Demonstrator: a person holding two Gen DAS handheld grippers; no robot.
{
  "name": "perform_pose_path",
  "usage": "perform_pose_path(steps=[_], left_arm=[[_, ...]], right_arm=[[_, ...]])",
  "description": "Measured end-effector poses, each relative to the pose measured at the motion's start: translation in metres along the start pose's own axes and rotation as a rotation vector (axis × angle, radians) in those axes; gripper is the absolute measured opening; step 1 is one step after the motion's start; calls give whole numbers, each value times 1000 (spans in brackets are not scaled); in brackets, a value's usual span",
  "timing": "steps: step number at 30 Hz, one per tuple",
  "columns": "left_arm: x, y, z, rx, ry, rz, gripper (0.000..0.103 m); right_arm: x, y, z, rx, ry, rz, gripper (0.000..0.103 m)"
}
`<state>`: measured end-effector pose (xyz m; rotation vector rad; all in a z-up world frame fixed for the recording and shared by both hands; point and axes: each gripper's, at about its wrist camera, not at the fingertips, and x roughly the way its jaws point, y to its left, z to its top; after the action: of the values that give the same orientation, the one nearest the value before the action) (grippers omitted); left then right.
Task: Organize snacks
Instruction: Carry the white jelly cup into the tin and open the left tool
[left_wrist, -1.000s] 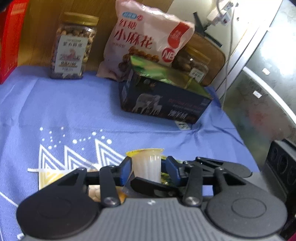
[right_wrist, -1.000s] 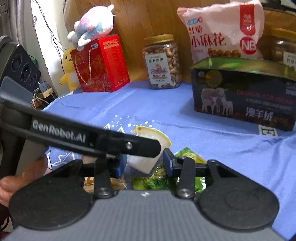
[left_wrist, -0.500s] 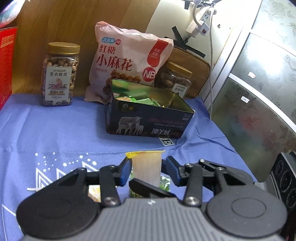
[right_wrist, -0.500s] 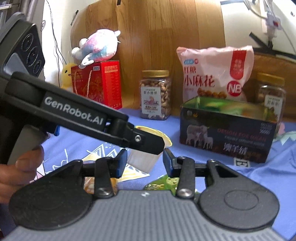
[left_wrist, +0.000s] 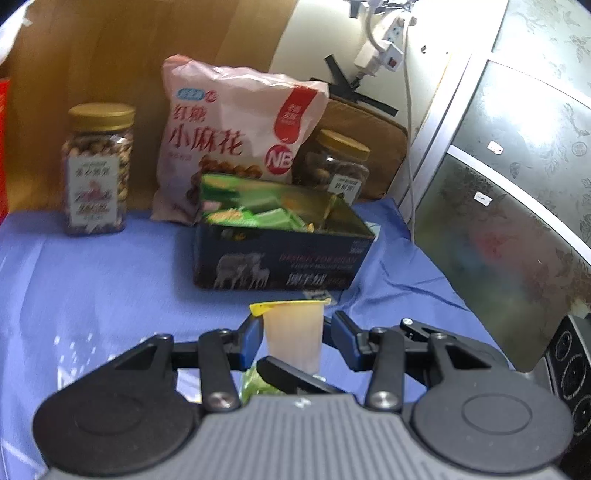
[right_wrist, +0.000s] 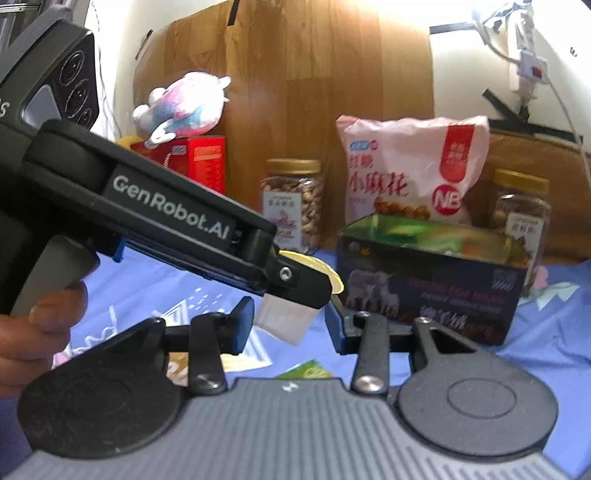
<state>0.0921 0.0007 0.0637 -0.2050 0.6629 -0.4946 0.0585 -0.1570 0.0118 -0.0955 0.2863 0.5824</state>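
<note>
Upright yellow-lidded jelly cup (left_wrist: 291, 338), held aloft

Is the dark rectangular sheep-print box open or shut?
Open: the dark rectangular sheep-print box has no lid on top, and green snack packets show inside.

Your blue cloth (left_wrist: 110, 280) carries a dark open box (left_wrist: 280, 266) in the middle; behind it stand a pink bag (left_wrist: 236, 136), two nut jars and, far left, a red box (right_wrist: 205, 162).
</note>
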Motion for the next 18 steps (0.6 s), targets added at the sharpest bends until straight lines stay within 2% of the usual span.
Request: perform_pose_path(steps=[8, 18], left_arm=[[33, -19, 35, 27, -31, -26, 41], [79, -19, 85, 47, -50, -35, 41]], right_arm=[[10, -34, 17, -34, -46, -78, 45], [44, -69, 38, -82, -82, -161, 45]])
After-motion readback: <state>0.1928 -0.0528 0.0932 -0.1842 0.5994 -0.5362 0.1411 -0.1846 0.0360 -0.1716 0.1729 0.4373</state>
